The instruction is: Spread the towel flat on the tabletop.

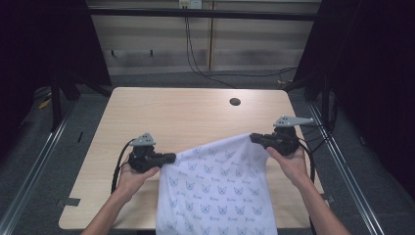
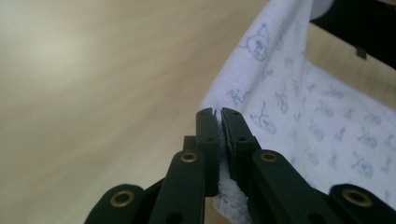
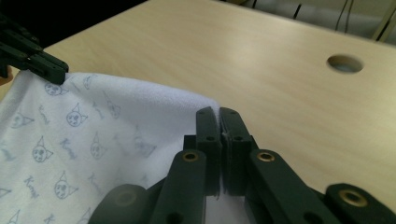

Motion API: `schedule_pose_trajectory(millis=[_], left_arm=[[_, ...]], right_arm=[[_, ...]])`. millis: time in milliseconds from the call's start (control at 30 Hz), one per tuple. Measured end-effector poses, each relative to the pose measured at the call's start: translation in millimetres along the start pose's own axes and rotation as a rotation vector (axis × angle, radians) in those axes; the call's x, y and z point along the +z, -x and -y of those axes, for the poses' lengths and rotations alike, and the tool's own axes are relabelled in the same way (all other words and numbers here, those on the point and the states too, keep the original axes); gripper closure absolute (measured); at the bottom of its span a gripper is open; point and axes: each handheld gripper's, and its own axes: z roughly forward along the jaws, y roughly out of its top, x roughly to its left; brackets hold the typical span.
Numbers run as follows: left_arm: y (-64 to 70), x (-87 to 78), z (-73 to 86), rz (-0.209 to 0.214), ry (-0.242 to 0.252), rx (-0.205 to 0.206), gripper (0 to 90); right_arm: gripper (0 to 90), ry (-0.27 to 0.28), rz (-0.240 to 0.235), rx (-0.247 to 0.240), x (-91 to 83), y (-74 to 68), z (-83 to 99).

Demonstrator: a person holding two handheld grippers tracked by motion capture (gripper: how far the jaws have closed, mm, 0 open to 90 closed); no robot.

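Note:
A white cloth [image 1: 218,186] printed with small blue cat faces hangs spread between both grippers and drapes over the table's near edge. My left gripper [image 1: 170,157] is shut on the cloth's left corner, and its jaws pinch the cloth [image 2: 299,112] edge at my left gripper [image 2: 218,112]. My right gripper [image 1: 254,137] is shut on the cloth's right corner, held a little higher. In the right gripper view my right gripper [image 3: 218,111] clamps the cloth [image 3: 93,130], with the left gripper's fingers [image 3: 39,63] far off at the upper left.
The light wooden table [image 1: 186,112] has a round cable hole [image 1: 235,102] toward its far right. Metal rails [image 1: 34,161] run along both sides on the floor, and cables [image 1: 195,63] trail behind the table.

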Motion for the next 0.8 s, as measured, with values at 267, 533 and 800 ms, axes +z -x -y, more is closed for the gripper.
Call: schedule_pose_trajectory(millis=[267,533,800], left_arm=[[17.8,13.4,-5.9,0.043,-0.016,0.064,85.9],[75.7,28.2,53.6,0.232,-0.200,0.146,81.2],[77.2,13.5,54.3,0.331,-0.170,0.113,71.2]], right_arm=[[87.4,-0.009,-0.006,0.013,1.1,6.3,4.6],[87.4,-0.124,-0.142,0.019,-5.8,-30.1,75.4],[87.2,-0.258,-0.165,0.053,-15.1,-40.9,124.8]])
